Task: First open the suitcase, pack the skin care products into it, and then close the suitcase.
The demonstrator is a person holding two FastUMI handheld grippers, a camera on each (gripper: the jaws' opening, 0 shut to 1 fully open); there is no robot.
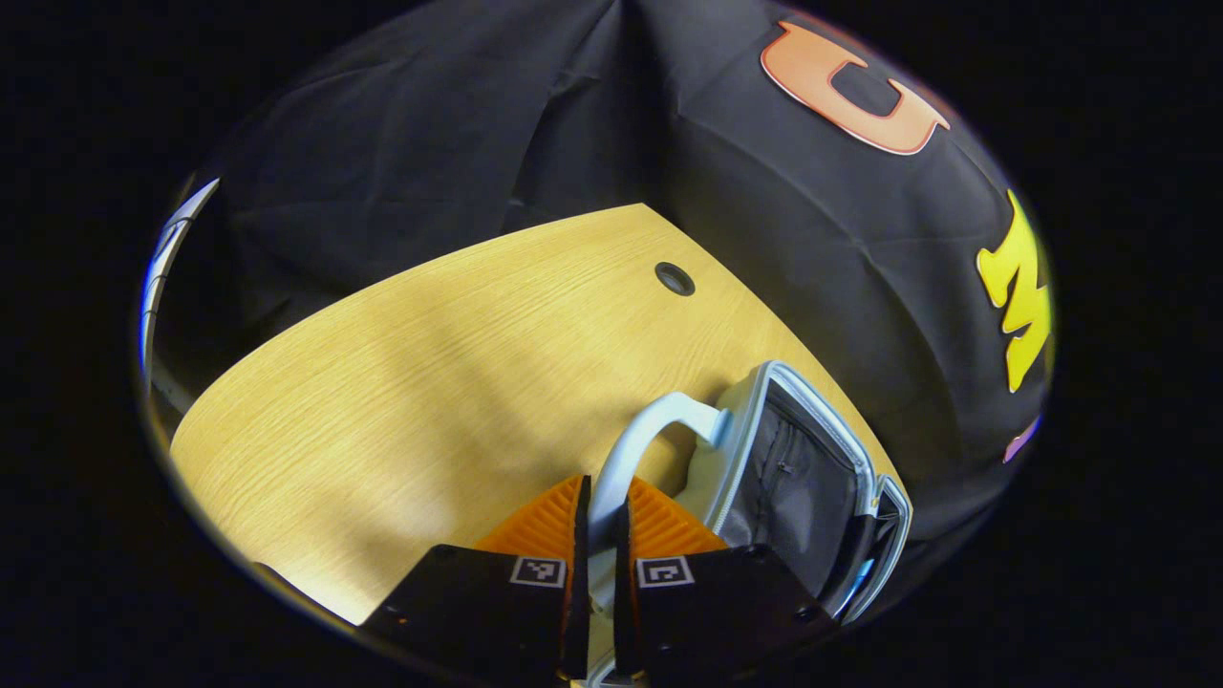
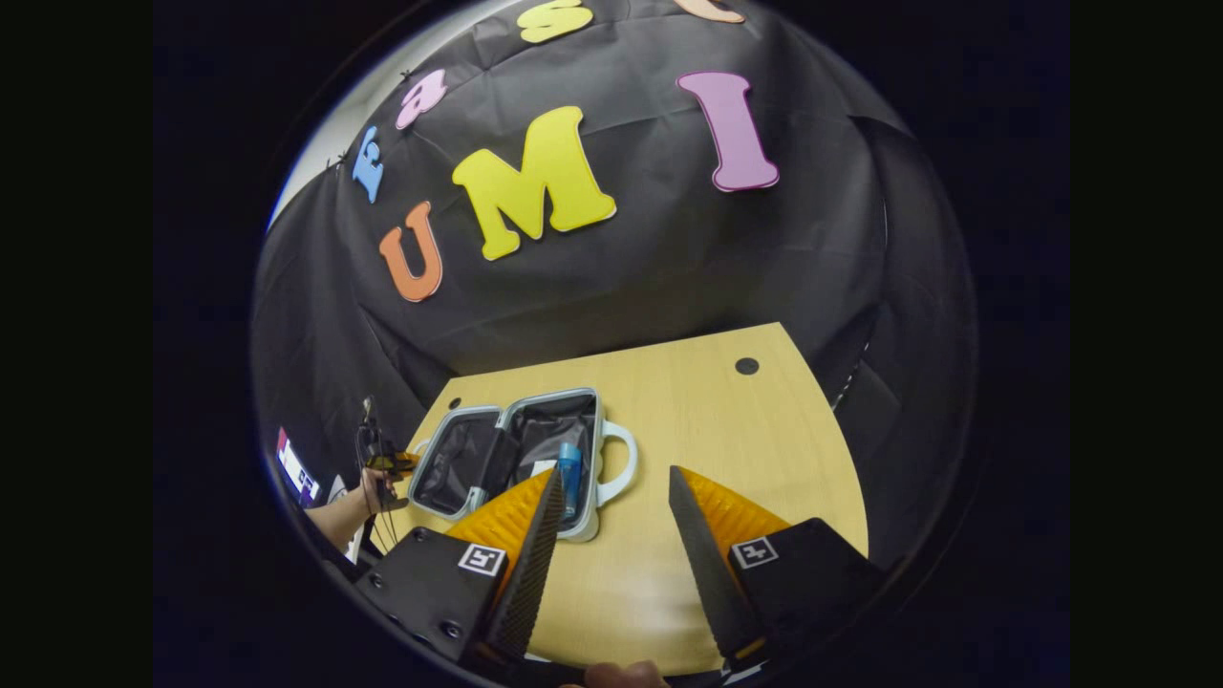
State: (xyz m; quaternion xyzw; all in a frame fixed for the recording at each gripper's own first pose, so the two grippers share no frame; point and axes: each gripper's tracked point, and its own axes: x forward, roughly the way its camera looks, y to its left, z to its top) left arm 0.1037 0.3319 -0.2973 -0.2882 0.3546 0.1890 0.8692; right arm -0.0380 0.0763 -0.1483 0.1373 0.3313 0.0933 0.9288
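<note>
A small pale suitcase [image 2: 516, 449] lies open on the wooden table [image 2: 707, 420], showing dark grey lining. A blue skin care bottle [image 2: 569, 478] lies in its right half beside a small white item [image 2: 543, 468]. In the left gripper view my left gripper [image 1: 602, 502] is shut on a pale curved suitcase handle [image 1: 650, 420], and the lined shell [image 1: 793, 468] stands just to the right. From the right gripper view that gripper [image 2: 392, 465] sits at the case's left end, held by a hand [image 2: 368, 492]. My right gripper [image 2: 613, 473] hovers open near the case's other handle [image 2: 626, 459], holding nothing.
A round cable hole [image 1: 675, 278] marks the table's far part, and another cable hole [image 2: 746, 365] shows in the right gripper view. Black cloth walls close off the back and sides. A screen [image 2: 296, 473] glows at the far left. Bare tabletop [image 1: 401, 382] stretches left of the case.
</note>
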